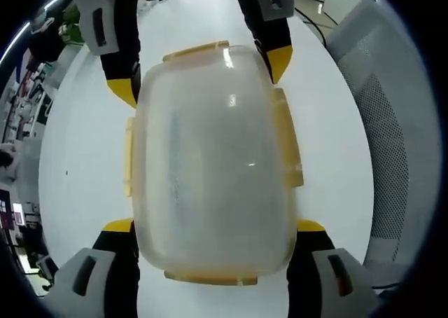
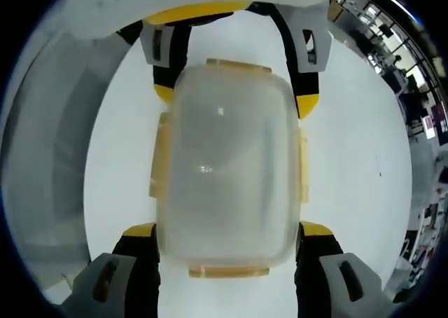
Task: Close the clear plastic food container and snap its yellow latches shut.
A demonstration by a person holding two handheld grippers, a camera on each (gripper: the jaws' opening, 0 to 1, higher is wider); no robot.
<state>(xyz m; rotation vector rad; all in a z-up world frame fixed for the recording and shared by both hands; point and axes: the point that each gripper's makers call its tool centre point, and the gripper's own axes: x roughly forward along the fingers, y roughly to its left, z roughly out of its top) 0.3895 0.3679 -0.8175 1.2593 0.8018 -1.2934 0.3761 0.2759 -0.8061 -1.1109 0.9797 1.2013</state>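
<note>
Jaws of the left gripper (image 1: 213, 228) stand wide, one yellow tip on each side of the container's (image 1: 213, 157) near end; whether they press its walls I cannot tell. Opposite, the right gripper (image 1: 203, 73) brackets the far end the same way. From the right gripper view, its own jaws (image 2: 227, 232) are spread wide about the container (image 2: 227, 167), with the left gripper (image 2: 236, 97) at the other end. The lid lies on top, yellow latches (image 1: 288, 146) along all four edges. It sits mid-worktop (image 1: 84, 143), white bare surface around it. A grey mesh chair (image 1: 392, 136) stands beside the worktop's edge.
</note>
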